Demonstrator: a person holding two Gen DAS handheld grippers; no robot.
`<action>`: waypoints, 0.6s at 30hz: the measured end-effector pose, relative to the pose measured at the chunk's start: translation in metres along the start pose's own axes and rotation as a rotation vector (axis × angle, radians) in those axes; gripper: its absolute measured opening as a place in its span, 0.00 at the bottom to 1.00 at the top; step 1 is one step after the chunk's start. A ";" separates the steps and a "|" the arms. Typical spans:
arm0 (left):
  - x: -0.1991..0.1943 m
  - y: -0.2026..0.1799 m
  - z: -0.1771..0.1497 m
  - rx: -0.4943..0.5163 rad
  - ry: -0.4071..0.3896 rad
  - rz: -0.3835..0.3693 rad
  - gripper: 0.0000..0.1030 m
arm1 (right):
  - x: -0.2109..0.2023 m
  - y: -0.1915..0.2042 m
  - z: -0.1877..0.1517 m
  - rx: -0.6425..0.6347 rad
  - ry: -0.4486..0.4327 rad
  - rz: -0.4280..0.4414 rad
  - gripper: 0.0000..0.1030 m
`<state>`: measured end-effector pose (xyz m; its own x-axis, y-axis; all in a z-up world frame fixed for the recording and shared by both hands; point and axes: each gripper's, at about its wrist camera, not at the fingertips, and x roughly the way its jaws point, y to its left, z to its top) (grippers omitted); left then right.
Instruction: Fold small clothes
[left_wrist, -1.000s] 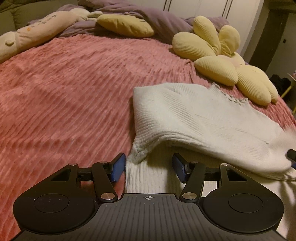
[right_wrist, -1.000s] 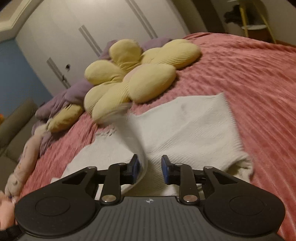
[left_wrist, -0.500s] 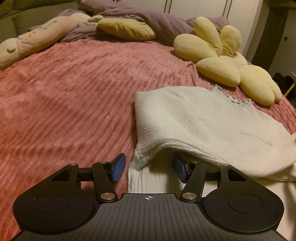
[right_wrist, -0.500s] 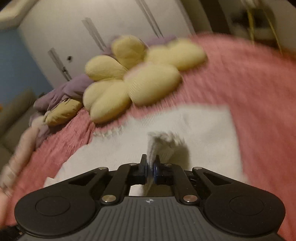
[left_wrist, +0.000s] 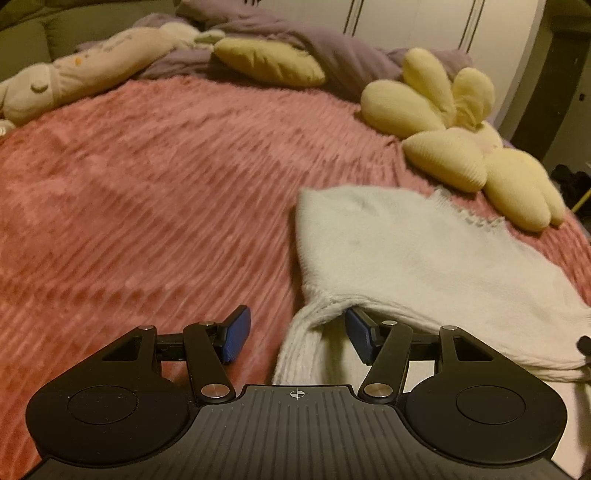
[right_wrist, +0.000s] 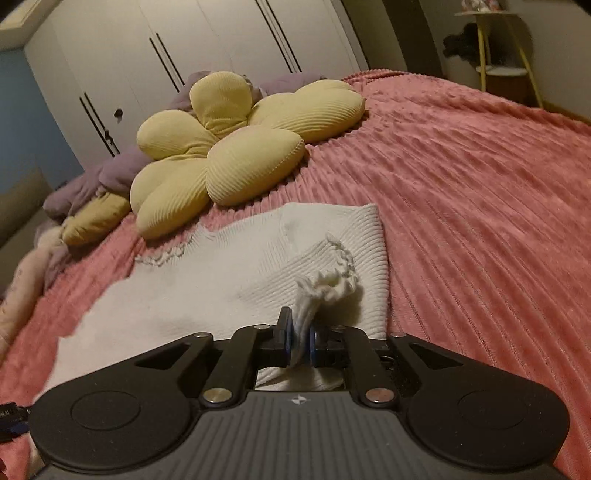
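A pink ribbed bedspread (left_wrist: 147, 206) carries the white knit top (right_wrist: 207, 295), lying just in front of the yellow flower cushion (right_wrist: 229, 155). The right gripper (right_wrist: 300, 341), low over the top, is clamped on its frilled sleeve cuff (right_wrist: 328, 288). The left gripper (left_wrist: 295, 336) has its fingers spread wide at the top's folded edge.

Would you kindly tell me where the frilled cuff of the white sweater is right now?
In the right wrist view, the frilled cuff sits just beyond the right tongs, which pinch its sleeve above the white sweater, near the flower pillow.
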<state>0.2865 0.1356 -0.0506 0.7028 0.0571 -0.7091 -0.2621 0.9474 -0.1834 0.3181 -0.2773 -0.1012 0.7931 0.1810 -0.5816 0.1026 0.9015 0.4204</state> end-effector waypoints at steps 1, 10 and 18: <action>-0.005 -0.002 0.001 0.003 -0.017 -0.009 0.61 | 0.000 -0.001 0.002 0.011 -0.001 0.004 0.09; 0.001 -0.041 0.009 0.065 -0.020 -0.092 0.65 | 0.007 0.021 0.009 -0.220 -0.016 -0.093 0.06; 0.009 -0.062 -0.003 0.140 0.001 -0.101 0.66 | -0.023 0.011 0.006 -0.169 -0.142 -0.248 0.44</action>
<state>0.3071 0.0765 -0.0483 0.7203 -0.0406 -0.6924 -0.0956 0.9829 -0.1571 0.3046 -0.2734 -0.0793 0.8333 -0.0980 -0.5440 0.2113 0.9659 0.1496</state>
